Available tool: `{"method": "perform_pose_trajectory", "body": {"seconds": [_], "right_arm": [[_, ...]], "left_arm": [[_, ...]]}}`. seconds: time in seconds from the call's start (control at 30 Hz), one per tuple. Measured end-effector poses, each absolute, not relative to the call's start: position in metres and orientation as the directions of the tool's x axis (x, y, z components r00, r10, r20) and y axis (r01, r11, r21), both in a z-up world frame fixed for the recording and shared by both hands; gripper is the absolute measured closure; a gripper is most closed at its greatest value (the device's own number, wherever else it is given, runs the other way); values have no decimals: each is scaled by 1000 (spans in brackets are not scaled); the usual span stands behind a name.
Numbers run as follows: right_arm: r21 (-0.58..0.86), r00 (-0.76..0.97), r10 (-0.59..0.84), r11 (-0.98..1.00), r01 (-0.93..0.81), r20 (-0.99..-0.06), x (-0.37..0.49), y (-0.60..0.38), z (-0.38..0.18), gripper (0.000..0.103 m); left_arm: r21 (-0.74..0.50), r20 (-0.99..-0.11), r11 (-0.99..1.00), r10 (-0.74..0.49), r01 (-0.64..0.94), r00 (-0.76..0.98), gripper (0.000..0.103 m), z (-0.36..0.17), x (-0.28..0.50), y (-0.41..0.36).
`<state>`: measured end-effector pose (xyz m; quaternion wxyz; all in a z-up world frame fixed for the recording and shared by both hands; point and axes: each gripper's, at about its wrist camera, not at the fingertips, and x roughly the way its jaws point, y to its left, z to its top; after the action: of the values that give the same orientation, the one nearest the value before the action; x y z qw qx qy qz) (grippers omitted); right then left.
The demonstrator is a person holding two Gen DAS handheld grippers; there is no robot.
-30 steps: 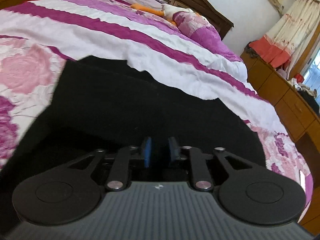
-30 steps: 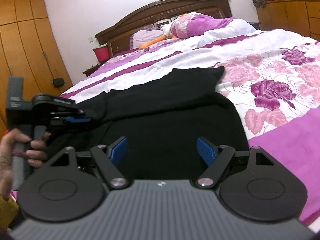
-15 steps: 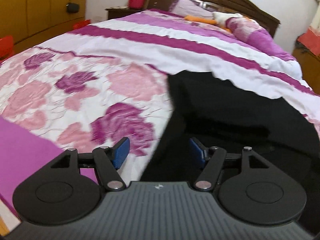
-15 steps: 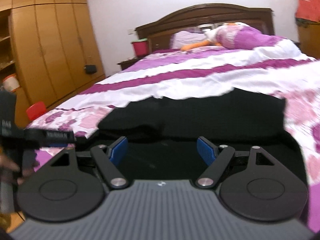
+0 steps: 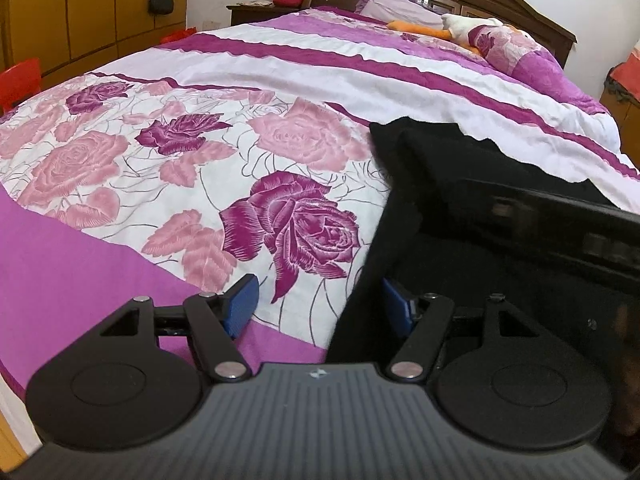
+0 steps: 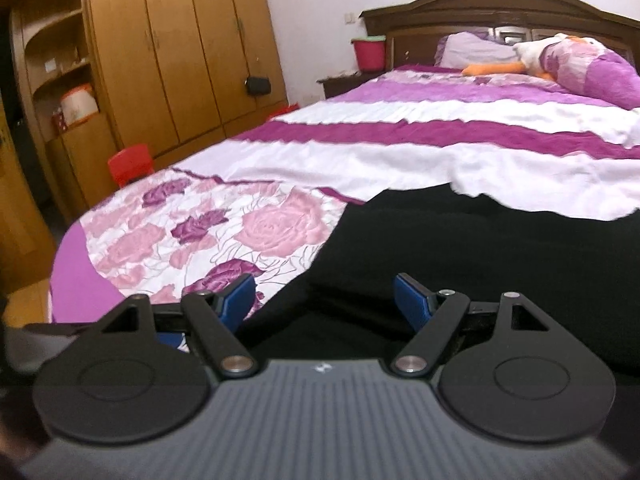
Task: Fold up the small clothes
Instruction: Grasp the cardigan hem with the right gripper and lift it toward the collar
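Observation:
A black garment (image 5: 480, 184) lies spread on the flowered bedspread (image 5: 180, 152), its left edge folded into a thicker band. My left gripper (image 5: 316, 300) hangs open low over that left edge. The cloth's border runs up between the blue pads (image 5: 240, 304) and neither pad presses on it. In the right wrist view the same black garment (image 6: 460, 248) fills the lower right. My right gripper (image 6: 324, 294) stands open above its near left part, with nothing gripped. A dark blurred housing (image 5: 560, 220) of the right tool crosses the left wrist view.
The bed runs back to a dark wooden headboard (image 6: 500, 4), with pillows and a plush toy (image 6: 532, 52). A wooden wardrobe (image 6: 160, 60) and a red stool (image 6: 130, 162) stand to the left. A red bucket (image 6: 368, 52) sits on the nightstand.
My left gripper has opened and let go of the black cloth, then swung left so the rose print fills its view. The right gripper also swung left and stayed open.

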<state>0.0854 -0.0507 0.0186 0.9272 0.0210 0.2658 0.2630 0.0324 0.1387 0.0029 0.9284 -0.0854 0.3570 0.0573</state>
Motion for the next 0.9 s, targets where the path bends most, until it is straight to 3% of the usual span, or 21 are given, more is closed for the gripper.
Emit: {"method": "perform_pose_trajectory", "body": {"seconds": [0.07, 0.1, 0.23, 0.3, 0.4, 0.63, 0.9], "right_arm": [[161, 711, 501, 856, -491, -494, 93, -39, 13, 26], [149, 707, 497, 856, -495, -504, 97, -34, 11, 32], [154, 704, 462, 876, -456, -540, 115, -25, 0, 39], [140, 709, 433, 890, -433, -557, 122, -22, -8, 69], [147, 715, 414, 902, -406, -563, 128, -26, -16, 88], [290, 800, 417, 904, -314, -432, 111, -75, 18, 92], [361, 897, 272, 922, -139, -349, 83, -159, 42, 92]], "left_arm": [[-118, -671, 979, 43, -164, 740, 28, 1, 33, 139], [-119, -671, 979, 41, -162, 741, 28, 1, 33, 140], [-112, -667, 982, 39, -152, 744, 27, 0, 33, 140], [-114, -666, 982, 37, -150, 745, 27, -1, 33, 141], [-108, -666, 983, 39, -148, 745, 26, -1, 34, 141], [-91, -663, 984, 56, -154, 746, 26, -1, 35, 140], [-84, -666, 981, 74, -172, 742, 26, -1, 37, 139]]}}
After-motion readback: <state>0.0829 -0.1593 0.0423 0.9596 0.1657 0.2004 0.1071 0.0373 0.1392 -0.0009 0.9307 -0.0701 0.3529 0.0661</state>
